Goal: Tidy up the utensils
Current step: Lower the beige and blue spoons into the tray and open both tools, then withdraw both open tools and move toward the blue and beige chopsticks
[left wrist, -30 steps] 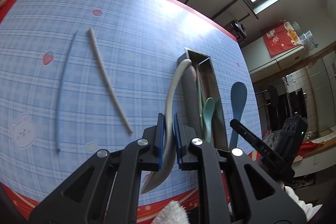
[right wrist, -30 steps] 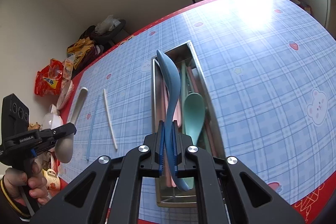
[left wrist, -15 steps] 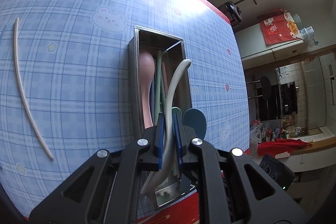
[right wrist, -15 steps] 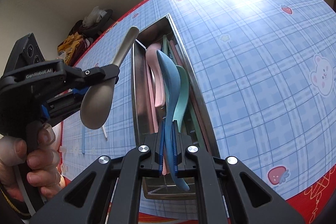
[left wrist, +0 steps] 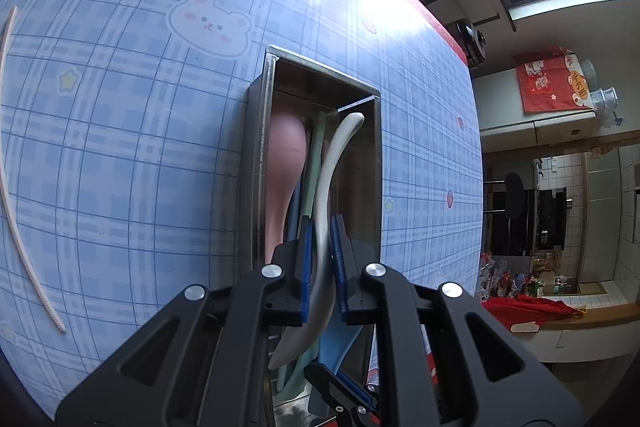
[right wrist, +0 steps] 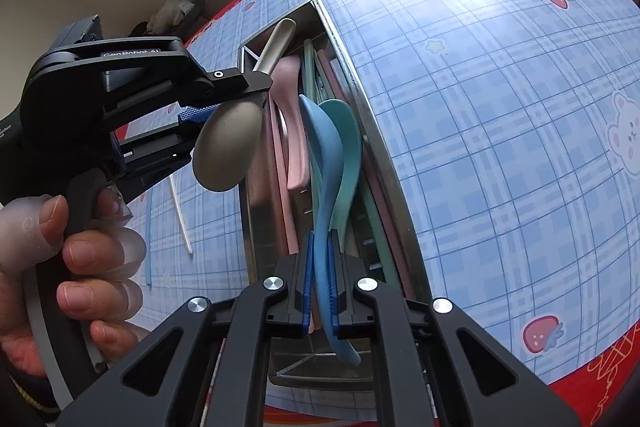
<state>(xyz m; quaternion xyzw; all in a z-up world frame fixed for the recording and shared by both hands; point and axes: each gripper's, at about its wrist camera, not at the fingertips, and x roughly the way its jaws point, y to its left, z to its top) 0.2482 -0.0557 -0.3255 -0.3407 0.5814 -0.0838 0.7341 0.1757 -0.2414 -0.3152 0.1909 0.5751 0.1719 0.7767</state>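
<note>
Holding a grey spoon (left wrist: 325, 187) in the left gripper (left wrist: 321, 259), jaws pinched narrow on the handle near the bowl, with the handle tip reaching toward the far end of the steel tray (left wrist: 256, 131) and the bowel-end trailing back under the fingers — bowl end, that is. Running lengthwise along the tray, long axis matched to its long walls, hung over the right half of the trough, above the pink spoon (left wrist: 285, 163) and a pale green stick (left wrist: 316, 155) lying inside. Left of the tray, out toward the left edge of the table (left wrist: 120, 147), a cream chopstick (left wrist: 24, 247) lying loose, not yet gathered.

Gripping a blue spoon (right wrist: 326, 163) in the right gripper (right wrist: 320, 283), jaws likewise nearly closed on its handle, bowl pointing up the tray, handle end dropping toward the near end wall. Sitting just beside a teal spoon (right wrist: 348, 147), possibly touching it, though hard to say through the lens bend. From this side, the left gripper (right wrist: 256, 95) seen with the grey spoon (right wrist: 228, 147) tilted, bowl low near the tray's left wall (right wrist: 246, 195), still above the rim by the look of it.

Judging the next move: lowering both spoons straight down, axes kept parallel to the long walls, then opening; the blue one appearing lower and nearer to rest. Risk of the two grippers crowding over the narrow trough.
</note>
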